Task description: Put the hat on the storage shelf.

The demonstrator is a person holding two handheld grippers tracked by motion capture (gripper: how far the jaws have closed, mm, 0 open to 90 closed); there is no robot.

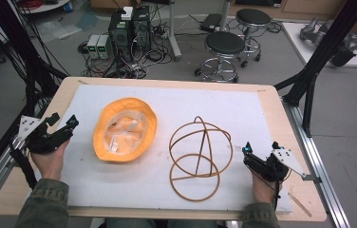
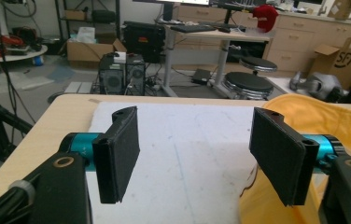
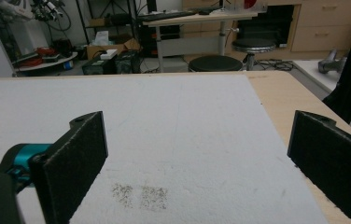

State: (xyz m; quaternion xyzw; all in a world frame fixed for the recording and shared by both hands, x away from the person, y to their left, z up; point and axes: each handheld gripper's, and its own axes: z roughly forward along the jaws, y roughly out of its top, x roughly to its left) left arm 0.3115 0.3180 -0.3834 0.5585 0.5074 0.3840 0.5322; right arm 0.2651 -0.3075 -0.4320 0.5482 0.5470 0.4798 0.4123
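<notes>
Left gripper (image 1: 64, 122) spread wide, pinching nothing, just left of the yellow hat (image 1: 125, 129) lying crown-down mid-mat. Right gripper (image 1: 261, 151) likewise spread and holding nothing, beside the wooden hoop stand (image 1: 200, 157). Nearer the hat: left, with 2 open jaws aimed along its brim.

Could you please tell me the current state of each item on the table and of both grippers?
Orange fabric bucket hat: lying upside down on the white foam mat, opening up, not held.
Round wooden-hoop hat stand: resting on the mat right of the hat, bare, not held.
Left gripper: open, nothing between its jaws, beside the hat's left edge.
Right gripper: open, nothing held, right of the stand.
</notes>
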